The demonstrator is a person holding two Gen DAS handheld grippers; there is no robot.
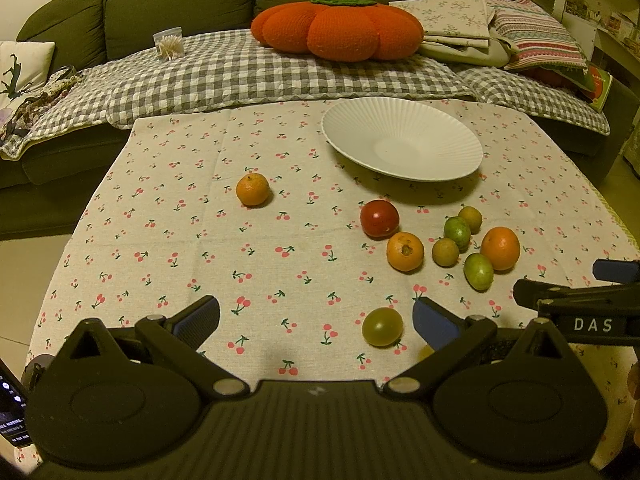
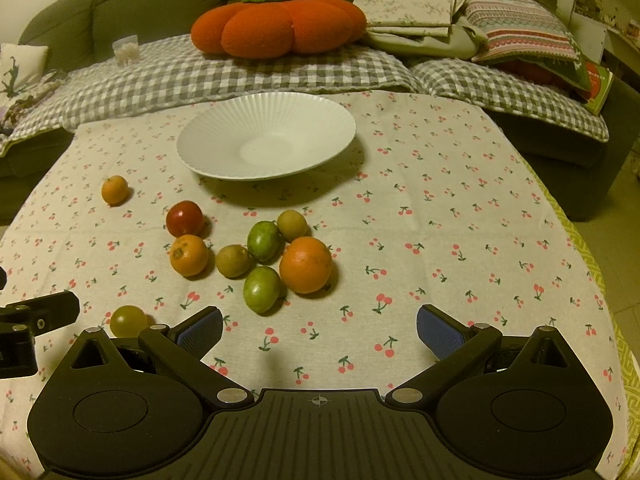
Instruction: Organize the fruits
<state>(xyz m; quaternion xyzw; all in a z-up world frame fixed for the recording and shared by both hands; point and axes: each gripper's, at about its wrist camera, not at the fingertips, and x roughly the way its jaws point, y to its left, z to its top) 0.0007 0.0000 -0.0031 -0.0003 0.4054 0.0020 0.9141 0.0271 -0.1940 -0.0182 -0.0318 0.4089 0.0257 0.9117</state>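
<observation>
A white ribbed plate (image 1: pixel 400 128) (image 2: pixel 224 128) sits empty at the table's far side. Several fruits lie loose on the cherry-print cloth: a small orange (image 1: pixel 252 189) (image 2: pixel 115 189) apart on the left, a red tomato (image 1: pixel 379 218) (image 2: pixel 185 218), oranges (image 1: pixel 405 251) (image 2: pixel 305 265), green fruits (image 1: pixel 478 271) (image 2: pixel 262 290) and brownish ones (image 1: pixel 445 252) (image 2: pixel 233 261). A yellow-green tomato (image 1: pixel 382 326) (image 2: pixel 128 320) lies nearest. My left gripper (image 1: pixel 316 320) is open and empty above the cloth. My right gripper (image 2: pixel 320 326) is open and empty, just short of the fruit cluster.
A green sofa behind the table holds a checked blanket (image 1: pixel 224 76), an orange pumpkin cushion (image 1: pixel 340 30) (image 2: pixel 280 26) and folded cloths (image 2: pixel 420 12). The right gripper's side (image 1: pixel 580 304) shows at the left view's right edge. The table edge runs along the right (image 2: pixel 592 264).
</observation>
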